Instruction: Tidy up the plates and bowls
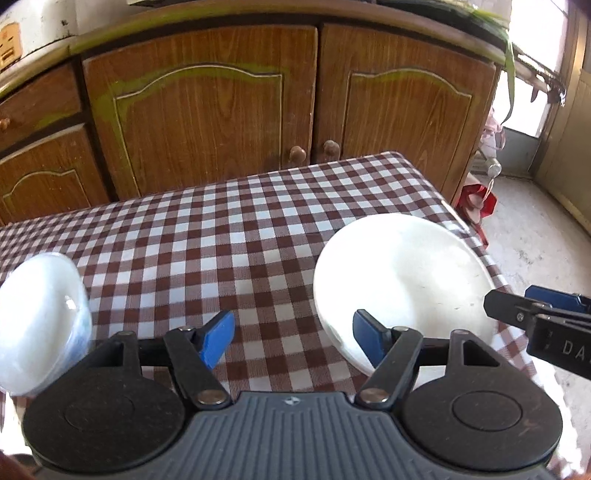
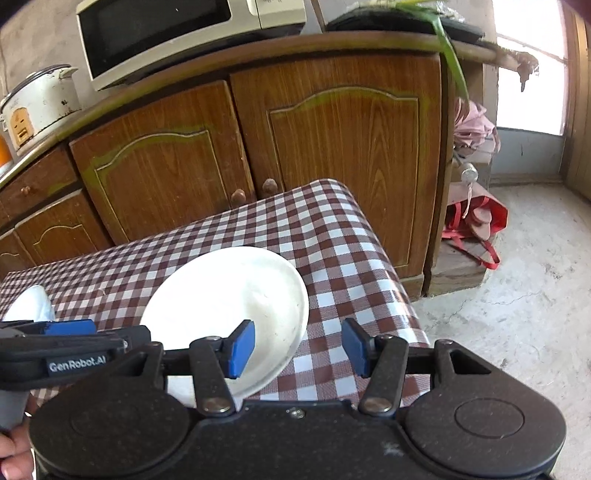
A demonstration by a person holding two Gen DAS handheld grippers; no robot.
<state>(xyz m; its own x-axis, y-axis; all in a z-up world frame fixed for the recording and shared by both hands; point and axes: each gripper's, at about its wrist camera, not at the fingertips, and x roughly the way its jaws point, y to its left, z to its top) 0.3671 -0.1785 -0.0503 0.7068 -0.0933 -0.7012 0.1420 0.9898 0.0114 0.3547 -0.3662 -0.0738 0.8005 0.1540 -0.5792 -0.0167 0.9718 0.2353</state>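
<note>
A white plate (image 1: 402, 280) lies near the right edge of the checked table (image 1: 221, 236). A white bowl (image 1: 38, 321) sits at the table's left edge. My left gripper (image 1: 293, 341) hovers open over the cloth between them, its right pad over the plate's near rim, nothing between its fingers. In the right wrist view the same plate (image 2: 229, 302) lies ahead and left. My right gripper (image 2: 299, 347) is open above the plate's right rim and the cloth. The left gripper (image 2: 70, 328) shows at the left edge, the bowl (image 2: 31, 304) behind it. The right gripper's finger (image 1: 532, 314) enters the left wrist view.
Brown wooden cupboards (image 1: 207, 110) with round knobs stand right behind the table. On the counter are a microwave (image 2: 184, 33) and a rice cooker (image 2: 40, 103). A red bag (image 2: 476, 221) lies on the concrete floor (image 2: 524, 295) to the table's right.
</note>
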